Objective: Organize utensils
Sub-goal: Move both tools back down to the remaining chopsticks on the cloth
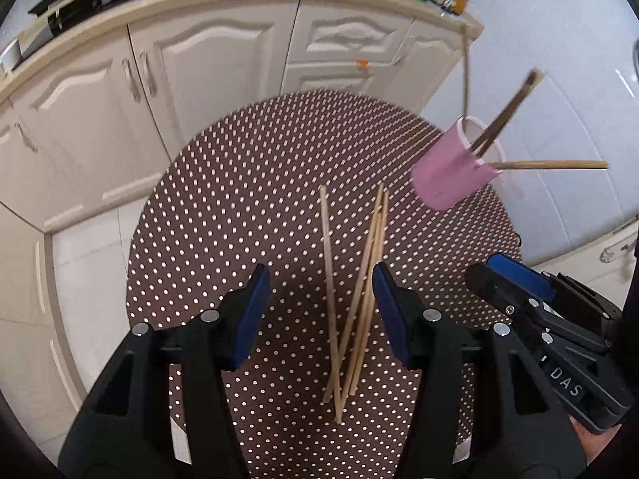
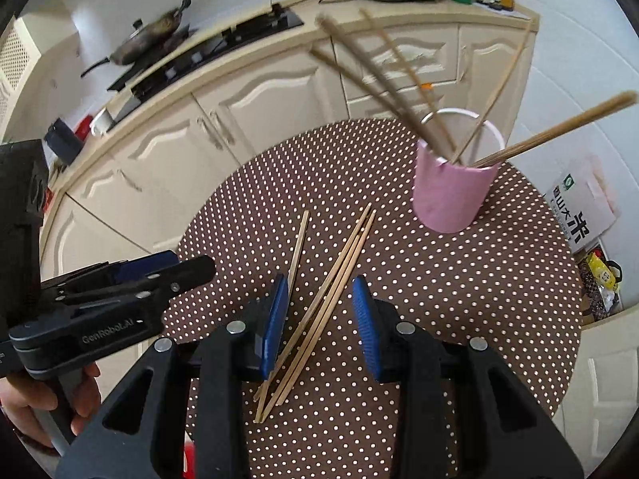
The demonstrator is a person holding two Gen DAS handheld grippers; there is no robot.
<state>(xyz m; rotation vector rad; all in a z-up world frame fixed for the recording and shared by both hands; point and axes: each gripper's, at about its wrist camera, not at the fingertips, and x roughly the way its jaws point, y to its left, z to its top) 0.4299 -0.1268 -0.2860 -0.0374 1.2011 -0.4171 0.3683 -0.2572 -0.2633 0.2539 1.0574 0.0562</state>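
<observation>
Slim wooden chopsticks (image 2: 319, 311) beside cylindrical pink cup (image 2: 451, 195)

Brown tablecloth (image 2: 459, 299) showing white polka dots, pink cup (image 2: 451, 191) showing a white inside, pale tan chopsticks (image 2: 323, 307), black grippers wearing blue pads (image 2: 275, 319), cream cabinets (image 2: 259, 103)

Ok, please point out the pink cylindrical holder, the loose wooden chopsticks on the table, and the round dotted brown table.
pink cylindrical holder (image 2: 451, 195): right wrist view, outer side wall.
loose wooden chopsticks (image 2: 339, 271): right wrist view, middle of the bundle's shafts.
round dotted brown table (image 1: 239, 199): left wrist view, bare cloth area.
</observation>
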